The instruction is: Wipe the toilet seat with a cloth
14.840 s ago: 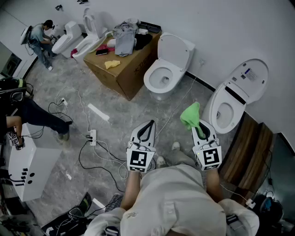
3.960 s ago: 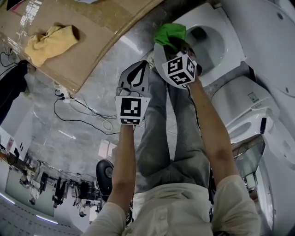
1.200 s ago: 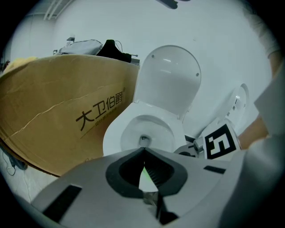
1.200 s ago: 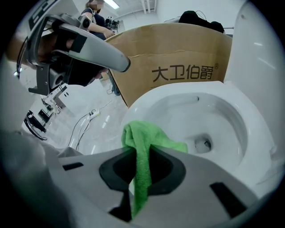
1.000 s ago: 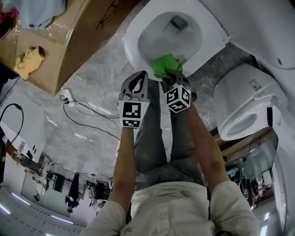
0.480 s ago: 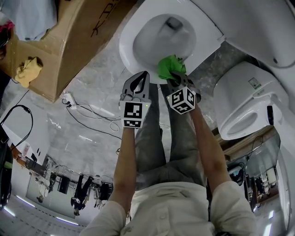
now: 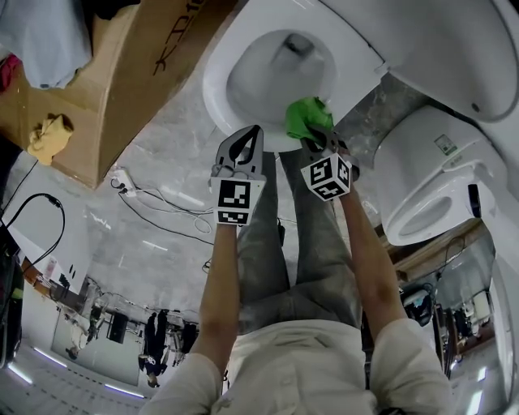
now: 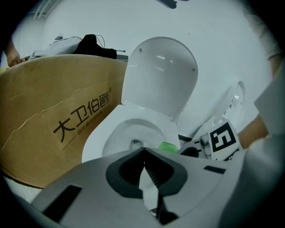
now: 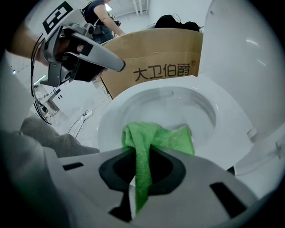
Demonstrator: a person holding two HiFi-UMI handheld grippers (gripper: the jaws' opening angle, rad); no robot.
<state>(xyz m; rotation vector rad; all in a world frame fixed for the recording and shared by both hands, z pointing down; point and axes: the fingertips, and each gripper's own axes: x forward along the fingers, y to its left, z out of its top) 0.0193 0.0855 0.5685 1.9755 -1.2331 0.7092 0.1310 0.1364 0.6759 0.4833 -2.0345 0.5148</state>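
Note:
The white toilet has its lid (image 8: 160, 75) raised and its seat (image 7: 219, 105) down round the bowl. A green cloth (image 7: 306, 119) lies on the near right part of the seat (image 9: 231, 116). My right gripper (image 7: 315, 139) is shut on the green cloth (image 9: 153, 138), which hangs out between its jaws onto the rim. My left gripper (image 7: 248, 132) hovers just left of it over the seat's front edge, shut with nothing in it (image 8: 143, 152). From the left gripper view the cloth (image 8: 168, 147) shows small beside the right gripper's marker cube (image 8: 222, 140).
A large cardboard box (image 7: 113, 81) stands left of the toilet, with a yellow rag (image 7: 47, 134) and clothes on it. A second toilet (image 7: 426, 198) stands at the right. Cables and a power strip (image 7: 122, 178) lie on the grey floor. A person (image 9: 101, 13) stands behind the box.
My right gripper has slid the green cloth rightward along the seat's front rim. The left gripper has stayed beside it, shut.

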